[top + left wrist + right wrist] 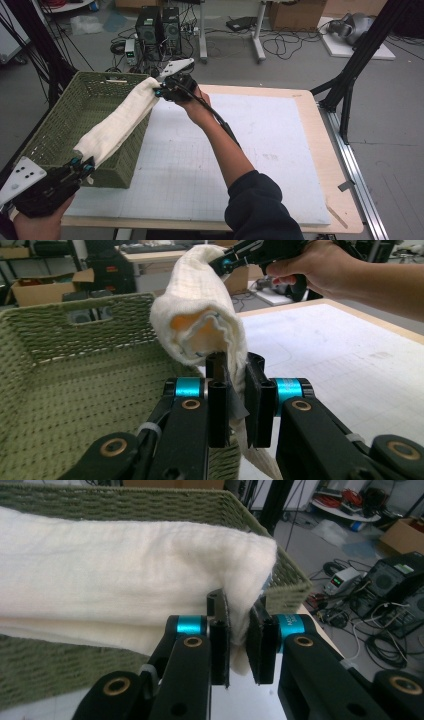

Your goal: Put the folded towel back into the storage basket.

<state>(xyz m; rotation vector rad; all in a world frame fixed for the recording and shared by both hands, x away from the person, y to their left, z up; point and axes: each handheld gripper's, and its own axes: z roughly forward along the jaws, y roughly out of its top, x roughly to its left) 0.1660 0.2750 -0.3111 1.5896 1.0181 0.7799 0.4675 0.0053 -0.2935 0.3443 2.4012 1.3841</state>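
Note:
A folded cream cloth (117,122) hangs stretched between both grippers, above the right side of a green woven basket (60,125). My left gripper (82,165) is shut on the cloth's near end at the basket's front corner; in the left gripper view the cloth (200,315) bunches between the black jaws. My right gripper (162,90) is shut on the far end near the basket's back corner; in the right gripper view the cloth (125,590) is pinched in the jaws, with the basket (125,505) behind it.
A white gridded mat (225,160) covers the wooden table (345,200) to the right of the basket. Computers and cables (160,30) lie on the floor beyond. A black frame leg (350,85) stands at the table's right.

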